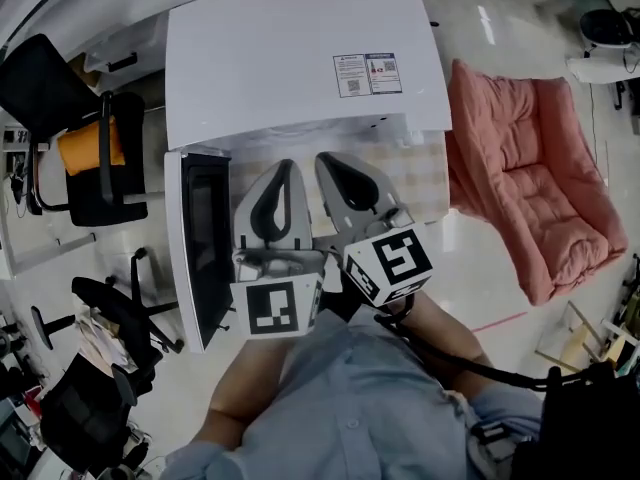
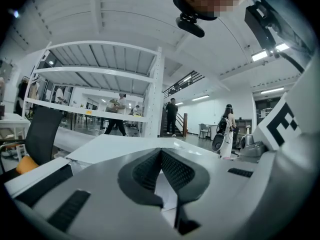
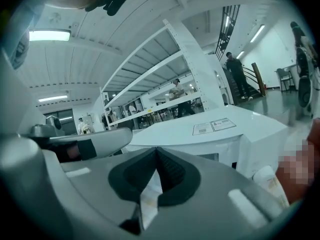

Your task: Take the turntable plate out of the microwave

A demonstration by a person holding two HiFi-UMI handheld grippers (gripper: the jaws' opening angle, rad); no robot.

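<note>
- The turntable plate shows in no view. The inside of the white box-shaped microwave (image 1: 300,58) is hidden beneath its flat top.
- The microwave's dark-windowed door (image 1: 205,238) stands swung open at the head view's left.
- The left tongs (image 1: 287,164) are clenched, tips meeting with nothing between them. They point at the microwave's front, close under the edge of its top.
- The right tongs (image 1: 326,158), just beside them, are likewise clenched and hold nothing.
- The microwave stands on a pale checked bench (image 1: 428,173).
- A pink cushioned seat (image 1: 530,178) lies to the right, and a black office chair with an orange cushion (image 1: 90,148) stands to the left.
</note>
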